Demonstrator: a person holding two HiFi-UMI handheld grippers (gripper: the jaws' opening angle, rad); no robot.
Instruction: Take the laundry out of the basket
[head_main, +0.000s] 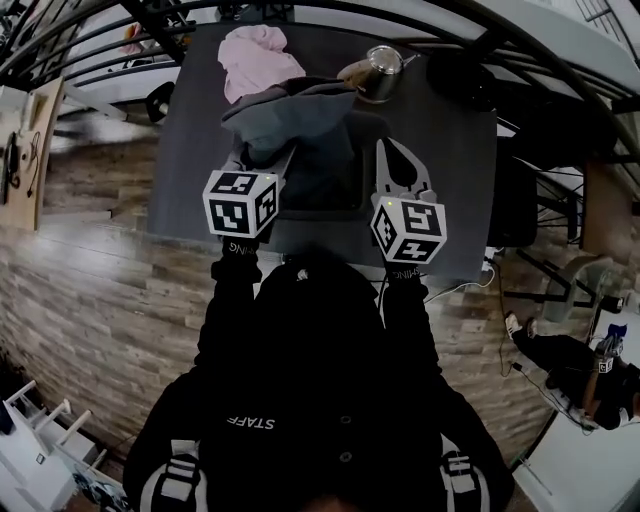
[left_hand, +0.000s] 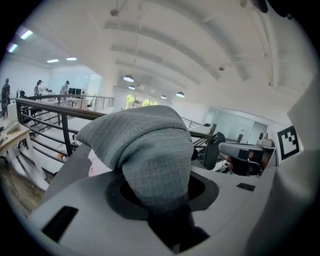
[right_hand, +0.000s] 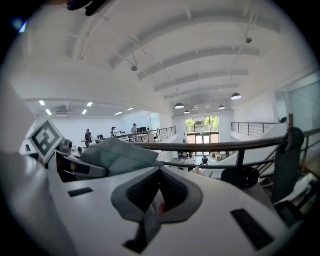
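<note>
The left tool (left_hand: 161, 202) is clenched on a grey cloth (left_hand: 145, 145) held over the basket (head_main: 340, 192). The right tool (right_hand: 154, 196), jaws together and empty, hangs at the basket's right edge. A pink cloth (head_main: 255, 58) lies on the worktop (head_main: 450, 180) beyond the basket.

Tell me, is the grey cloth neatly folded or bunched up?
Bunched up: the grey cloth, pinched in the left tongs, flops over in loose, uneven folds.

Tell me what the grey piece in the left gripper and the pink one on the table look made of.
Grey piece: matte fabric, probably waffle-knit; a fine grid texture shows, and it drapes over the left gripper. Pink one: soft matte cloth, crumpled in loose folds; its weave is too small to tell.
</note>
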